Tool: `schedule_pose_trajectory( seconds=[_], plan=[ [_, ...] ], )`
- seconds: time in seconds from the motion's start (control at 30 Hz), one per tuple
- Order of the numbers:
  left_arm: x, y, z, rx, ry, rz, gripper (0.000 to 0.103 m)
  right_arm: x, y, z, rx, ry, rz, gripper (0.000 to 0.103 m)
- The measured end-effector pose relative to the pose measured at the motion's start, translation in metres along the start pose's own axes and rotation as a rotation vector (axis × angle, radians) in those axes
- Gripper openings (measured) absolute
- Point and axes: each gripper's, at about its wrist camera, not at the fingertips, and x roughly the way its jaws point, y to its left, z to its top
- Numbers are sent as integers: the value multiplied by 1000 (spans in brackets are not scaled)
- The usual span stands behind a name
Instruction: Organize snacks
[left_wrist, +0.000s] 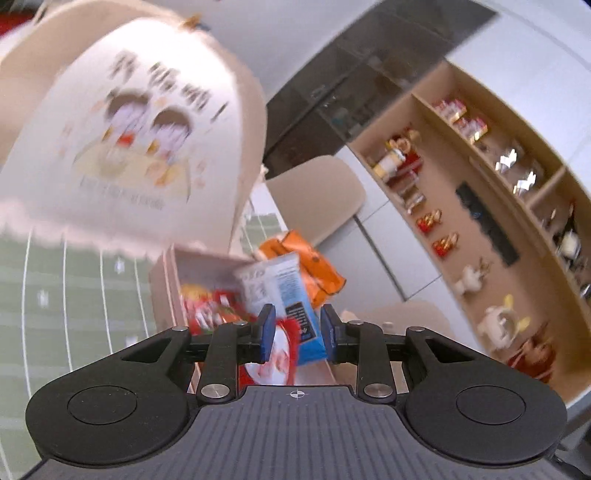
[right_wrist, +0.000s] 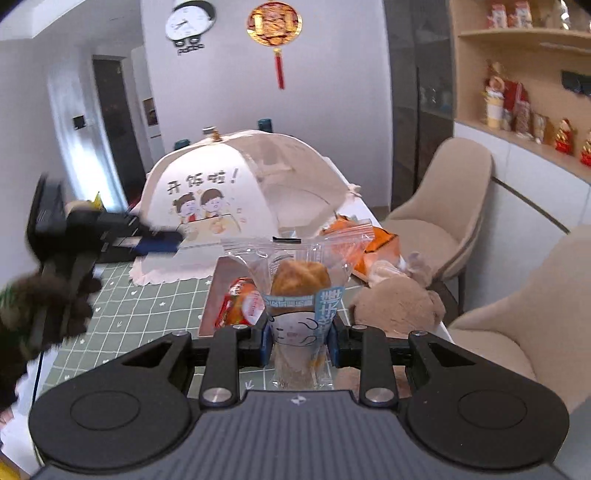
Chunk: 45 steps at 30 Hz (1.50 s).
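My left gripper (left_wrist: 297, 334) is open above a pink box (left_wrist: 168, 284) of snacks; a blue and white packet (left_wrist: 280, 291) and a red and white packet (left_wrist: 273, 354) lie between and beyond its jaws, not clamped. An orange packet (left_wrist: 314, 266) lies behind. My right gripper (right_wrist: 299, 341) is shut on a clear bread packet (right_wrist: 301, 295) with blue print, held upright above the table. The box (right_wrist: 212, 295) with red packets (right_wrist: 242, 301) lies just beyond it. The left gripper (right_wrist: 155, 238) shows blurred at left in the right wrist view.
A white food-cover tent (right_wrist: 236, 192) with a cartoon print stands on the green grid tablecloth (right_wrist: 147, 306). A brown plush toy (right_wrist: 395, 299) lies at right. Beige chairs (right_wrist: 443, 206) stand by the table. A wall shelf (left_wrist: 480, 192) holds ornaments.
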Motion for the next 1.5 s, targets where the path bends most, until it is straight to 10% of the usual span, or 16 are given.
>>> schedule_pose_trajectory(
  seconds=[0.23, 0.47, 0.8, 1.0, 1.3, 1.5],
  plan=[
    [-39, 18, -44, -76, -11, -20, 30, 24, 20, 47, -74, -49, 50, 28],
    [-63, 28, -77, -74, 22, 40, 30, 165, 42, 71, -51, 87, 53, 43],
    [-80, 40, -114, 70, 45, 331, 30, 197, 29, 2, 2, 228, 31, 51],
    [-43, 40, -157, 217, 64, 473, 30, 168, 49, -70, 6, 168, -1, 69],
    [-9, 43, -179, 311, -24, 548, 30, 183, 91, -136, -68, 197, -79, 71],
    [10, 32, -186, 412, -57, 567, 31, 189, 85, -143, -20, 171, -194, 103]
  ],
)
